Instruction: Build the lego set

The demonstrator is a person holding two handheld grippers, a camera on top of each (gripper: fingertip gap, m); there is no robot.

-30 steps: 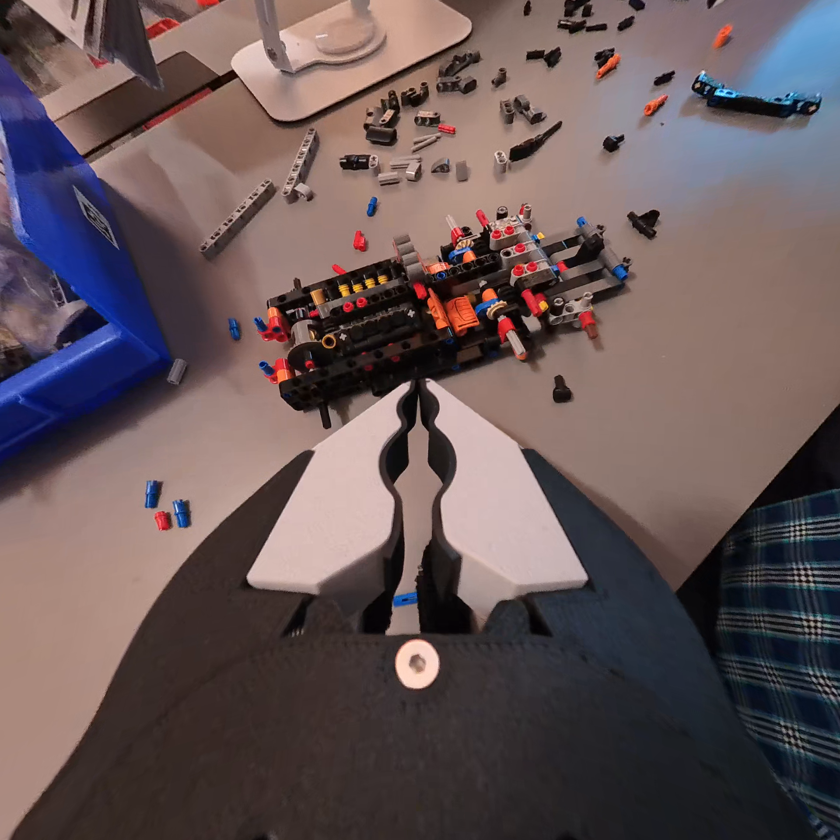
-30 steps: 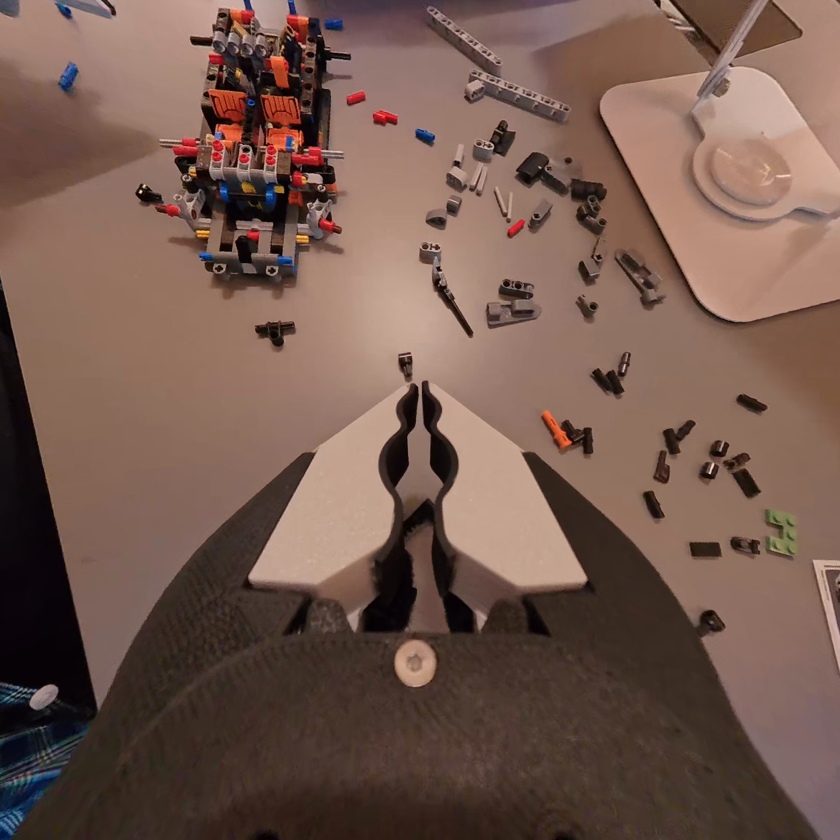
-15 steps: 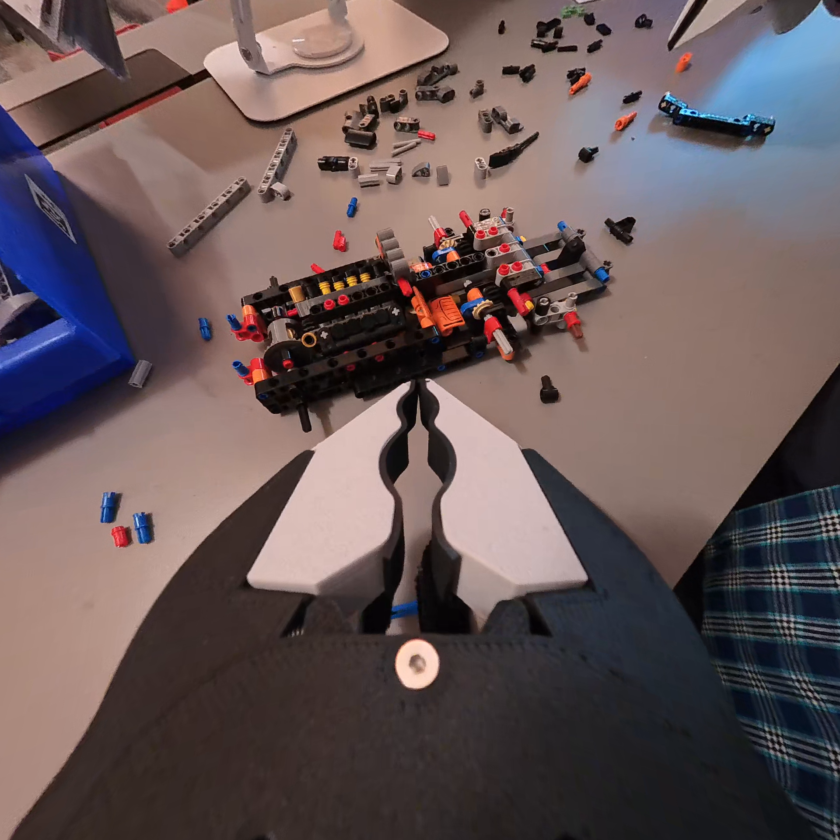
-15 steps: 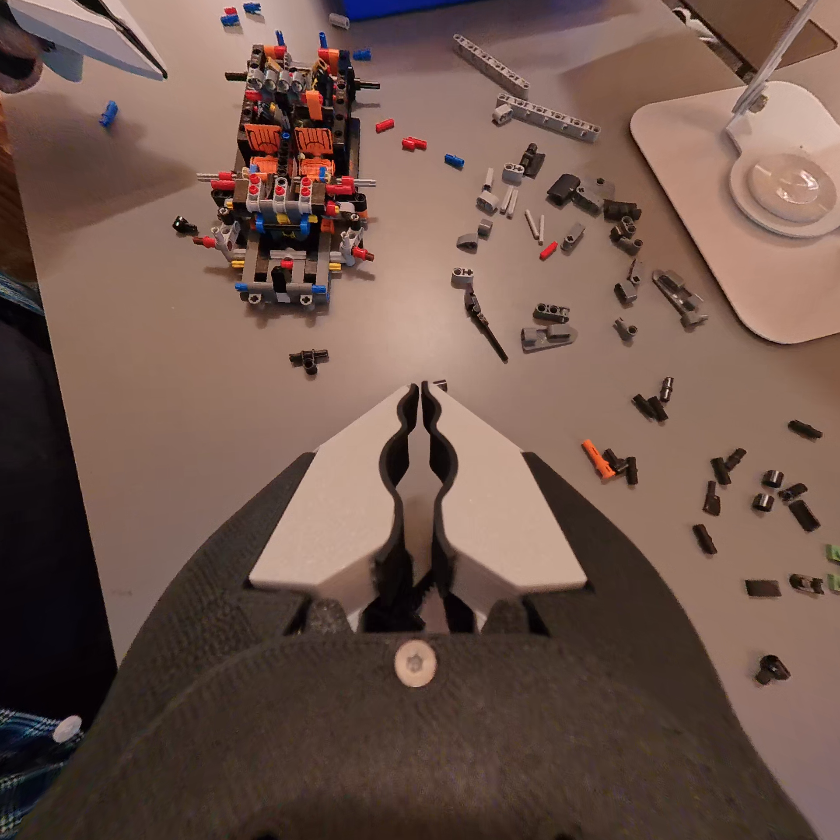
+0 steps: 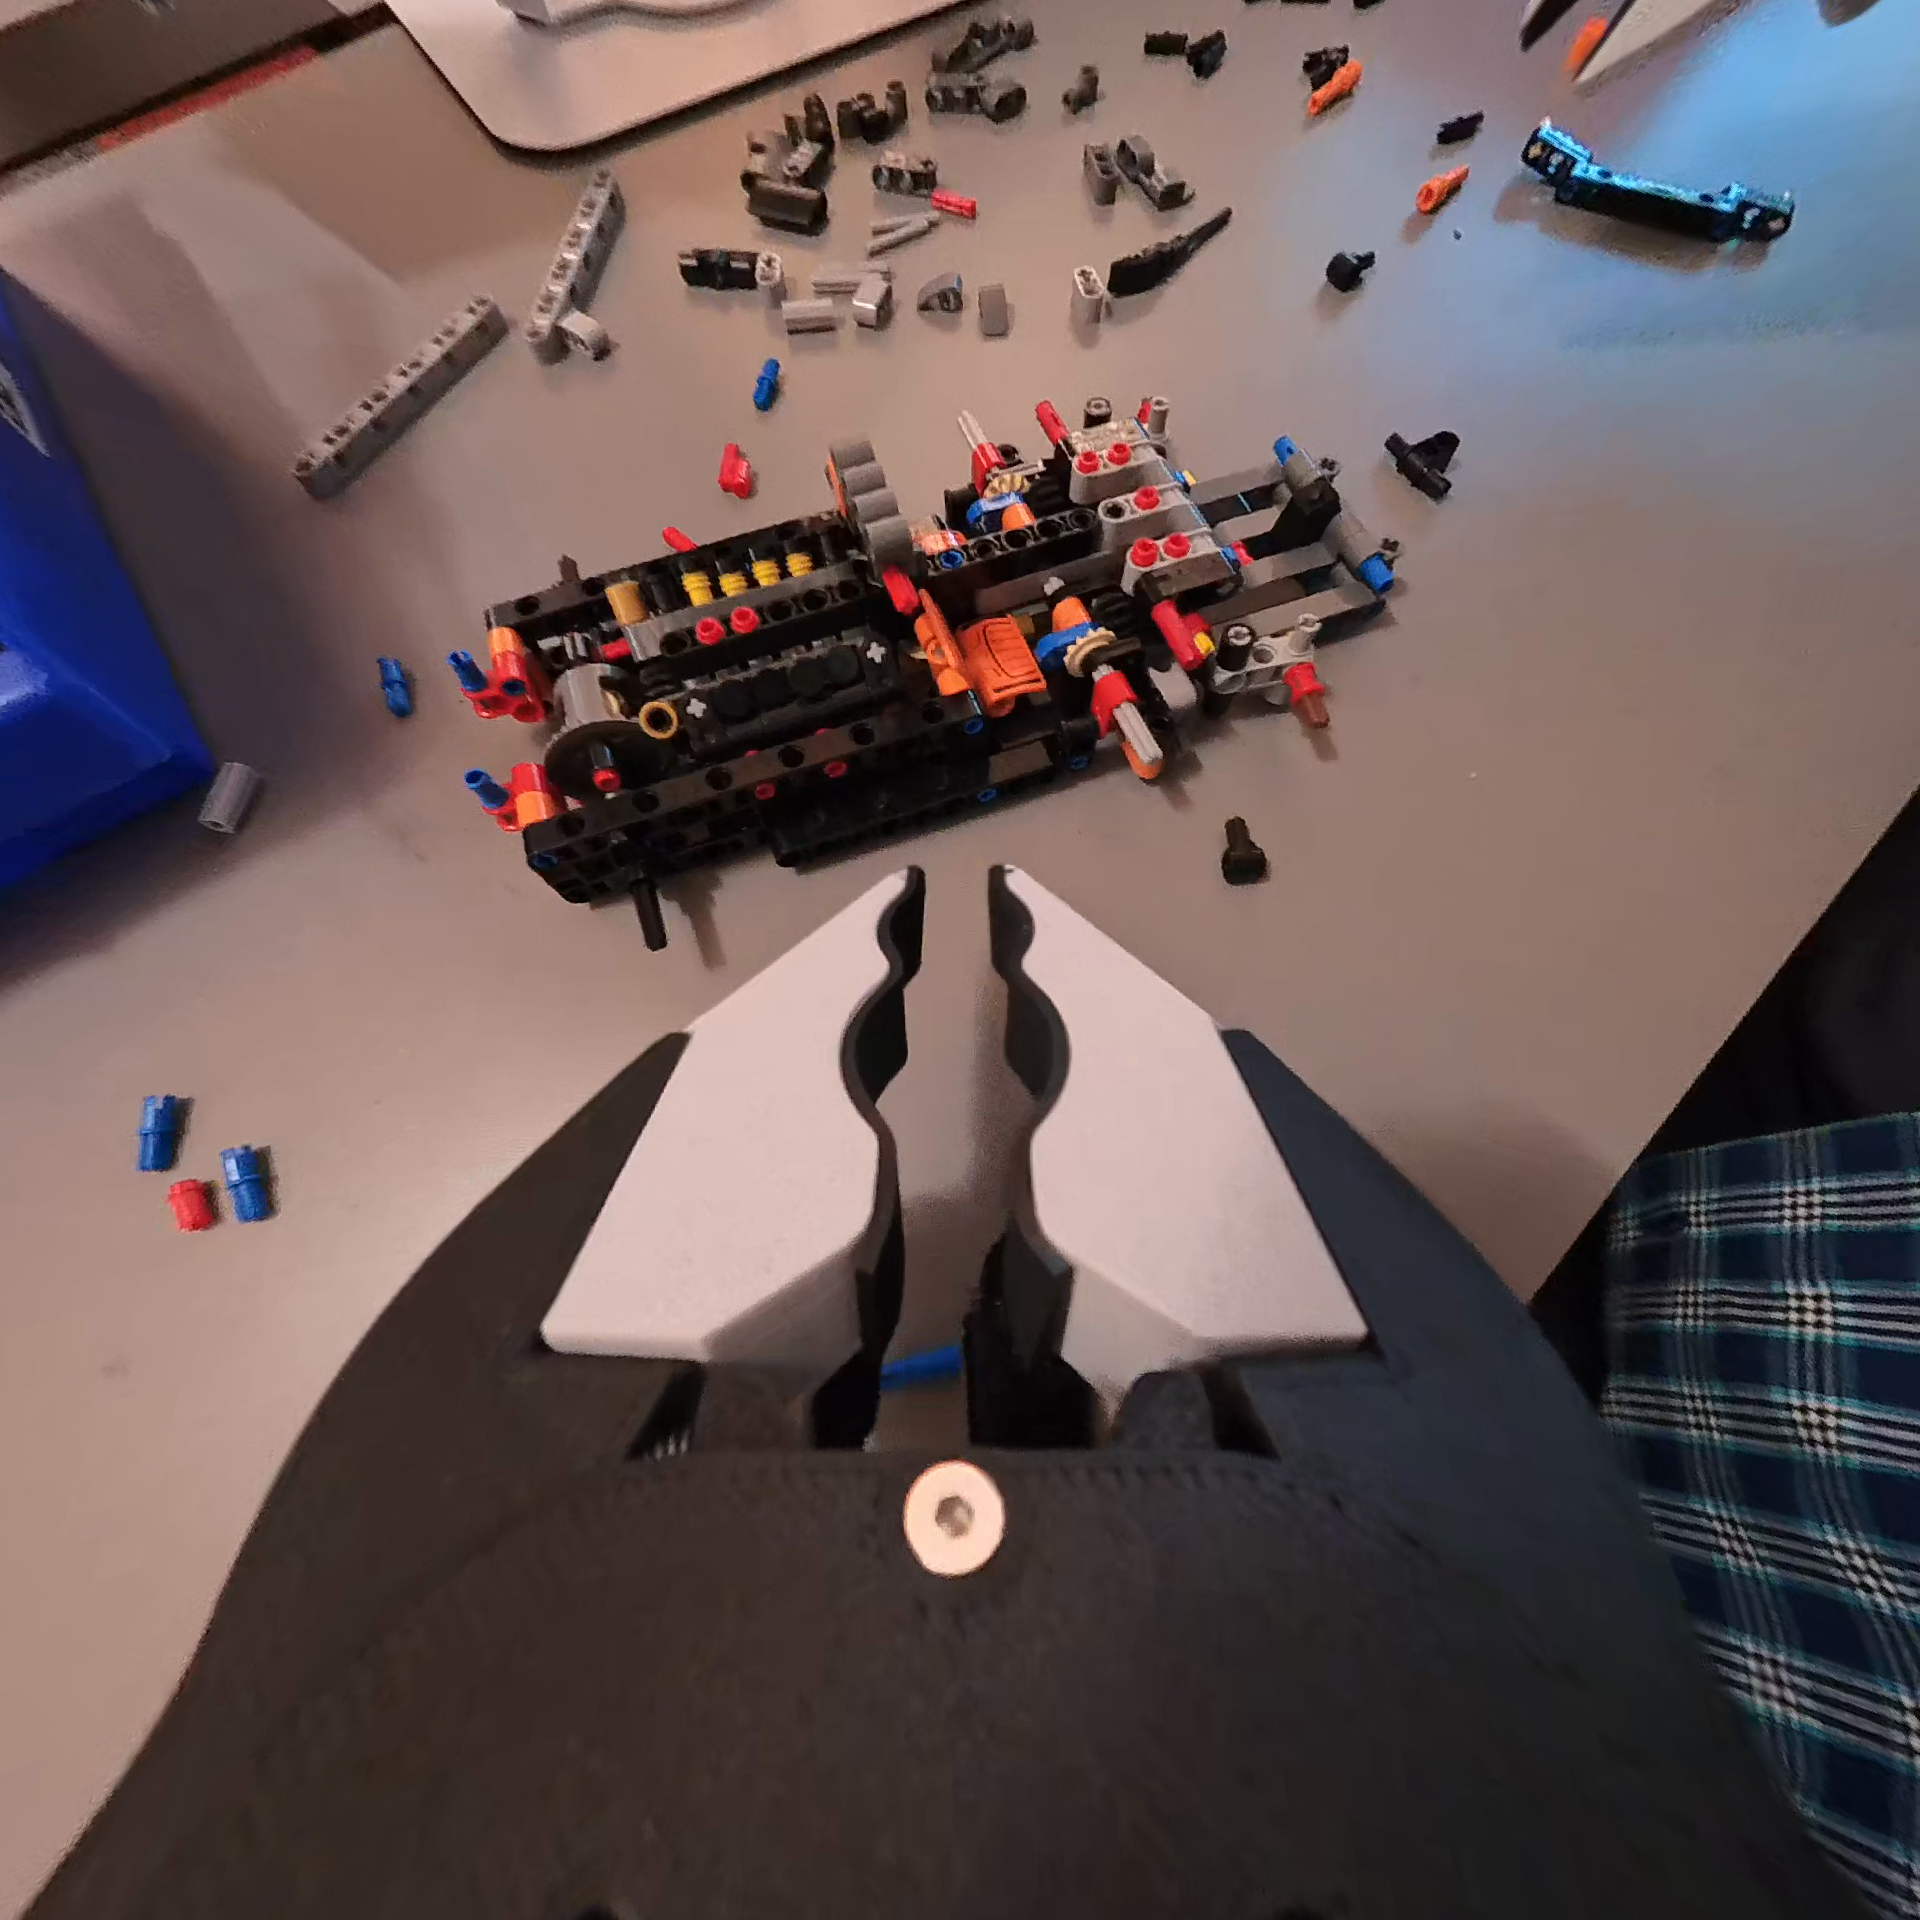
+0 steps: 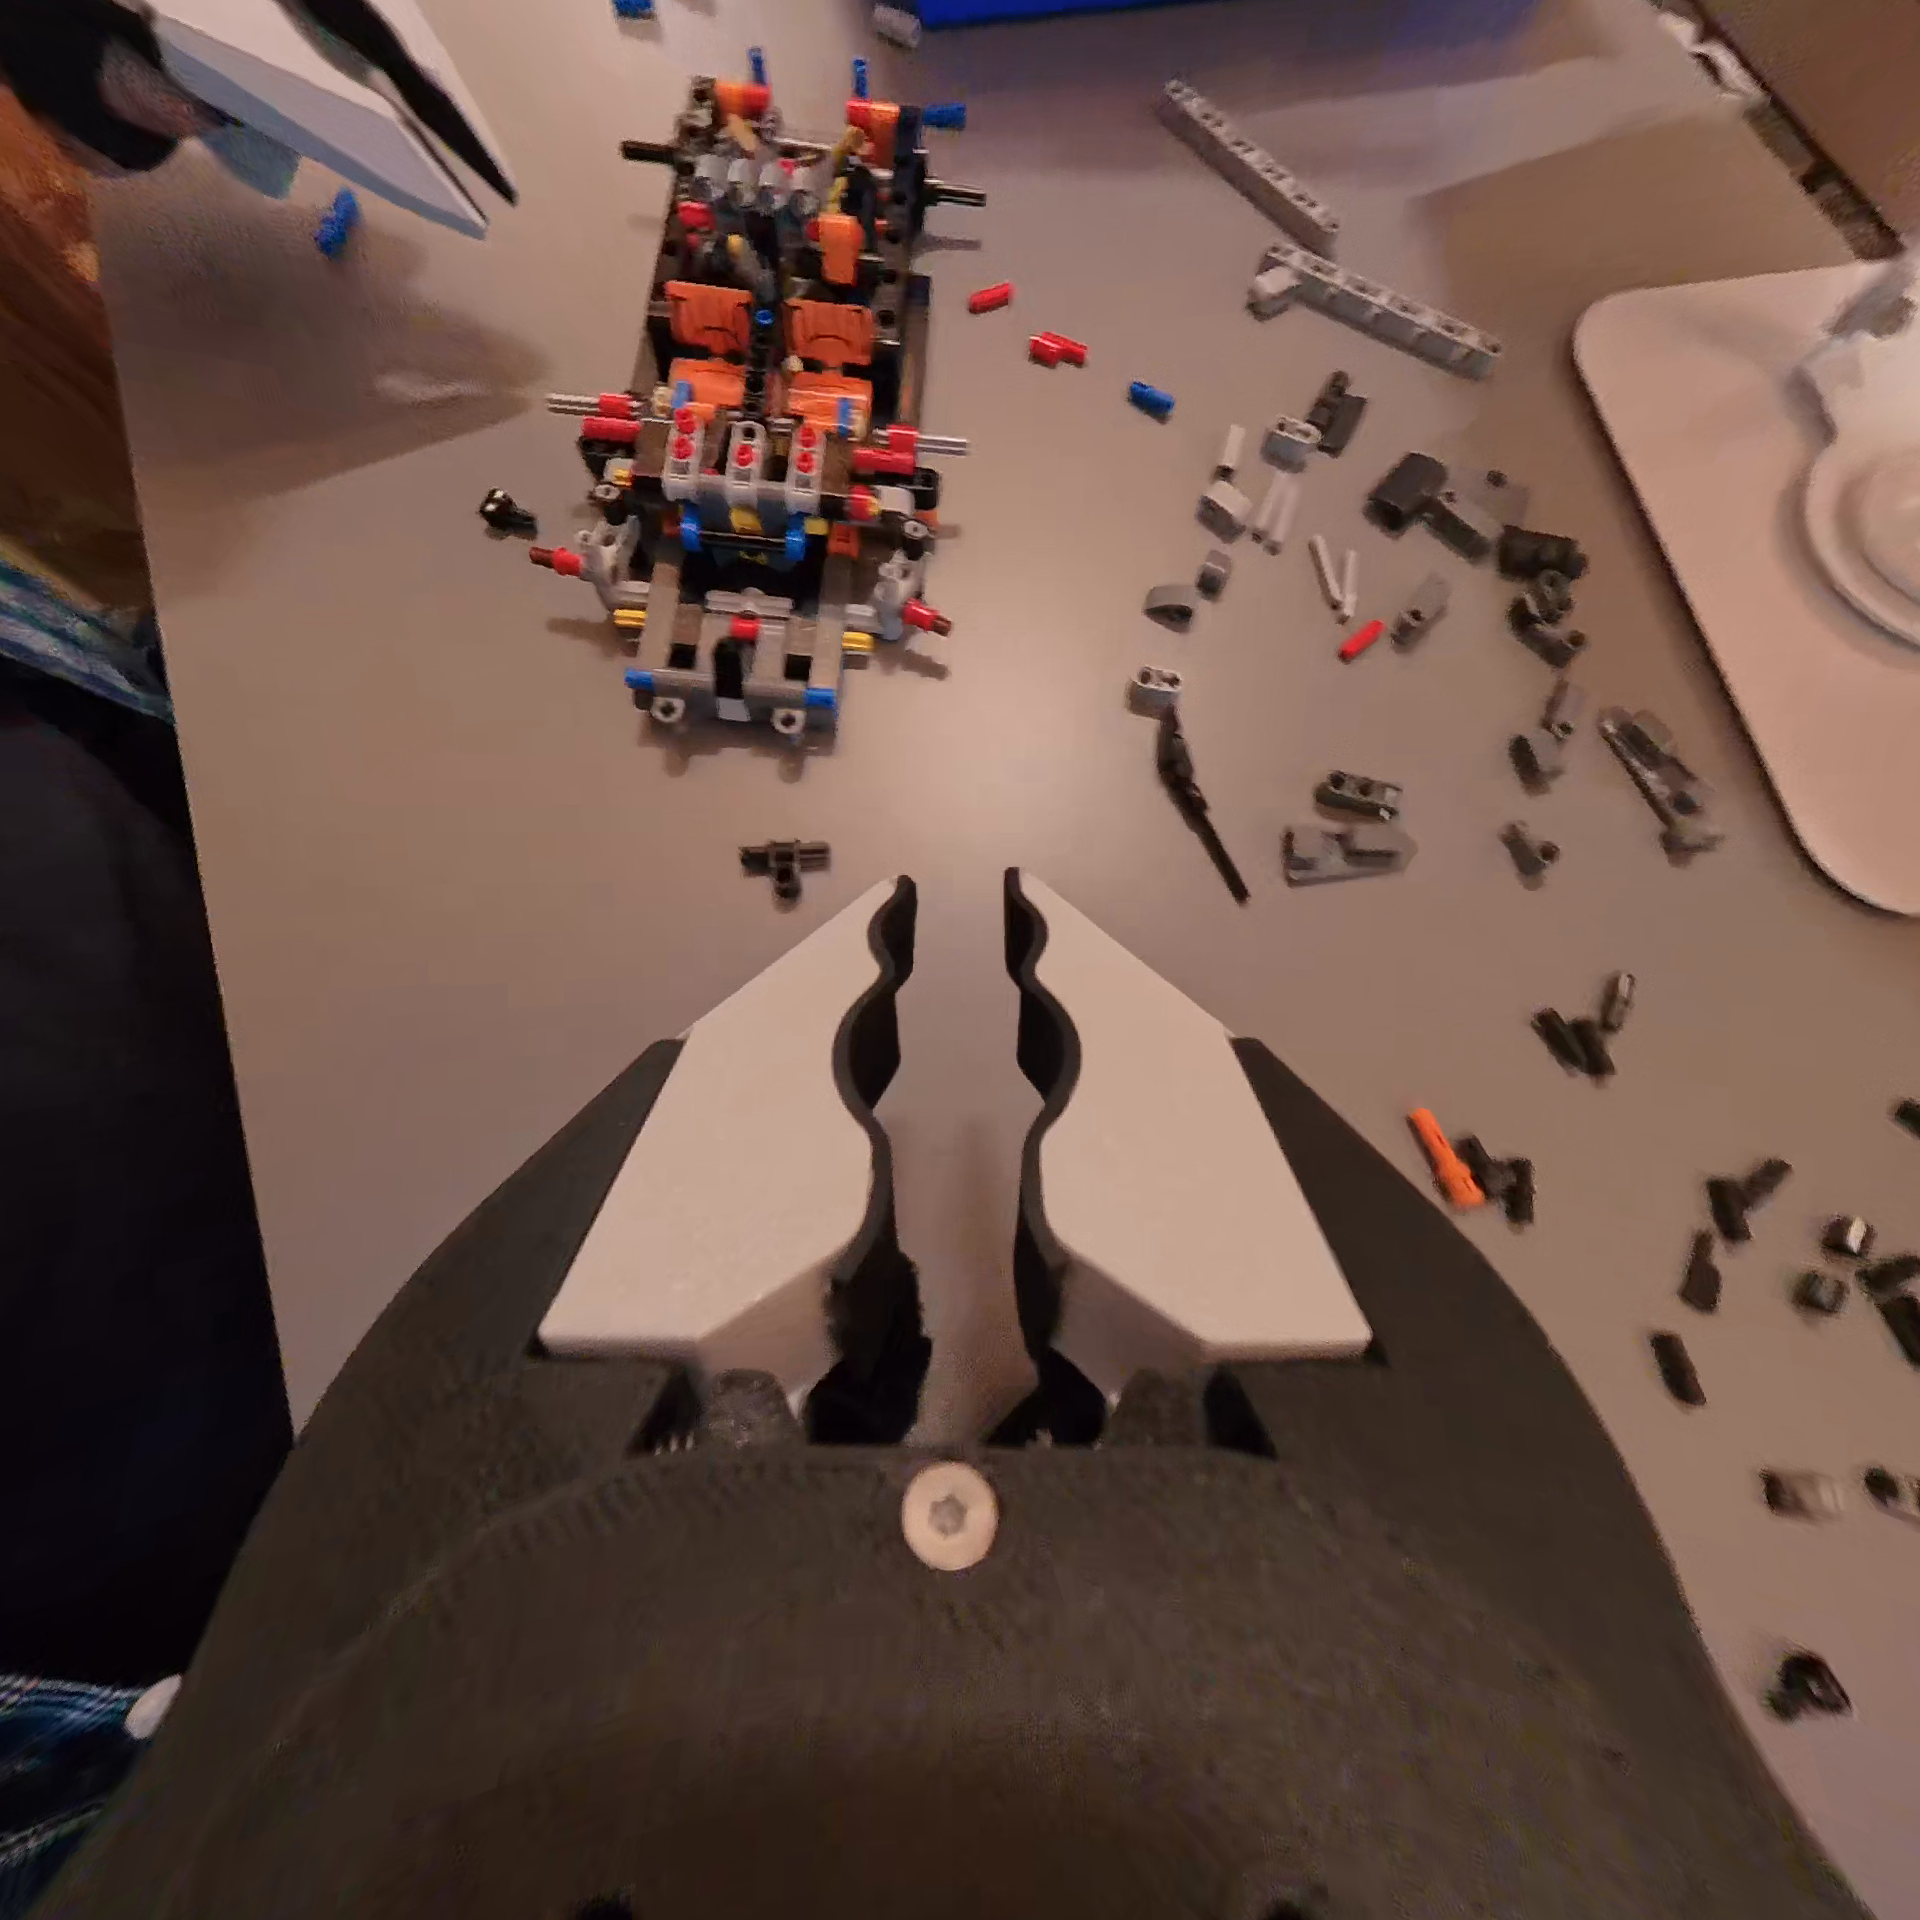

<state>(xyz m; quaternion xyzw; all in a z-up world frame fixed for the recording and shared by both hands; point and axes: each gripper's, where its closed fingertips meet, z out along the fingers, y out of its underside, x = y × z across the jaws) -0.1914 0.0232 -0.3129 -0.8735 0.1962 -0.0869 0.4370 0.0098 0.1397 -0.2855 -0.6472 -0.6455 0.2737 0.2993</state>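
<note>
Left wrist view: the left gripper (image 5: 956, 883) hovers with its jaws slightly parted and nothing between them, just short of the partly built lego chassis (image 5: 935, 644) lying lengthwise across the grey table (image 5: 1558, 727). A blue bin (image 5: 73, 665) stands at the left edge.

Right wrist view: the right gripper (image 6: 958, 894) is likewise parted and empty. The chassis (image 6: 769, 436) lies well ahead, with loose black and grey pieces (image 6: 1455, 623) scattered to its right.

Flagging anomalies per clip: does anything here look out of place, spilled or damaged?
Nothing looks damaged. Loose pieces lie scattered across the table beside the partly built chassis, as expected mid-build. One oddity: a small blue piece sits deep between the left gripper fingers, near their base.
</note>
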